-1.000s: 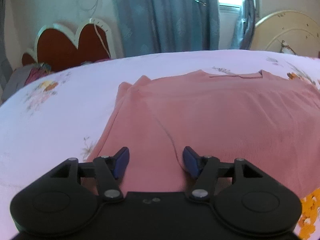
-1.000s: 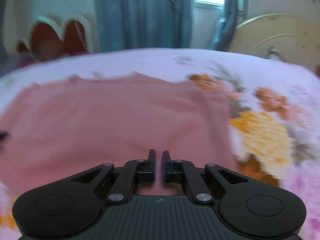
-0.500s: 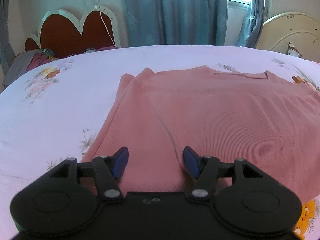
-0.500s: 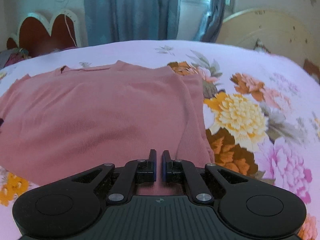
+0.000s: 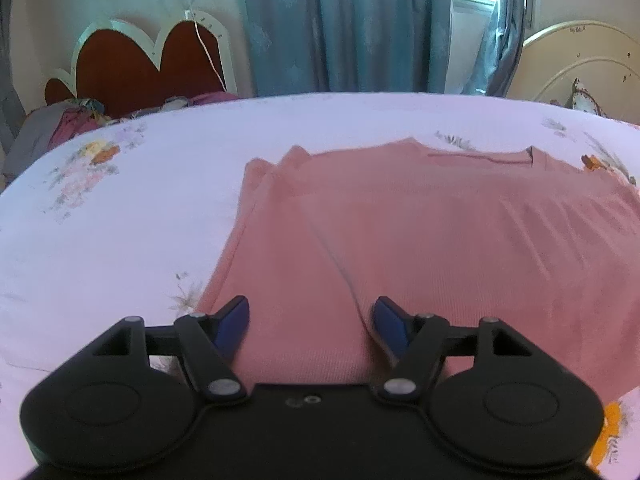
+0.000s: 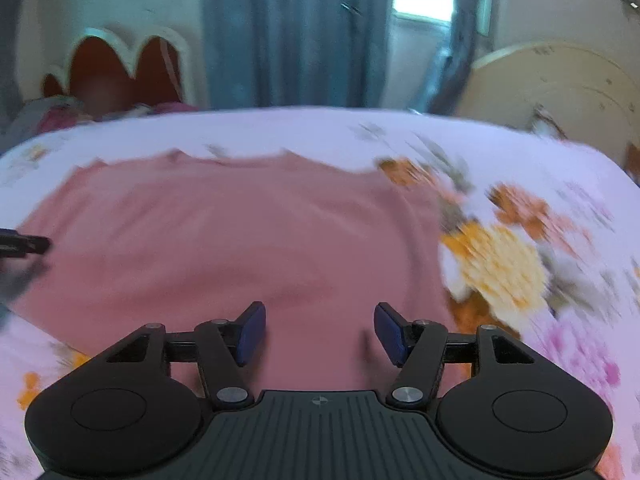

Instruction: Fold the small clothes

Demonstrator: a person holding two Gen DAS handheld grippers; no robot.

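Currently, pink shirt [image 5: 440, 240] flat on floral bed [image 5: 120, 220], left tool [image 5: 310, 320] opening, right tool [image 6: 320, 332] opening, both released, shirt just ahead, ungripped.

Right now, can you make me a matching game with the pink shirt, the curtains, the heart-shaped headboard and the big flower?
Things:
1. ribbed pink shirt
2. long fabric curtains
3. heart-shaped headboard with a white rim
4. big printed flower on the bedsheet

Colours:
A. yellow
B. dark red
C. pink
D. blue-grey

Right pairs: 1-C, 2-D, 3-B, 4-A
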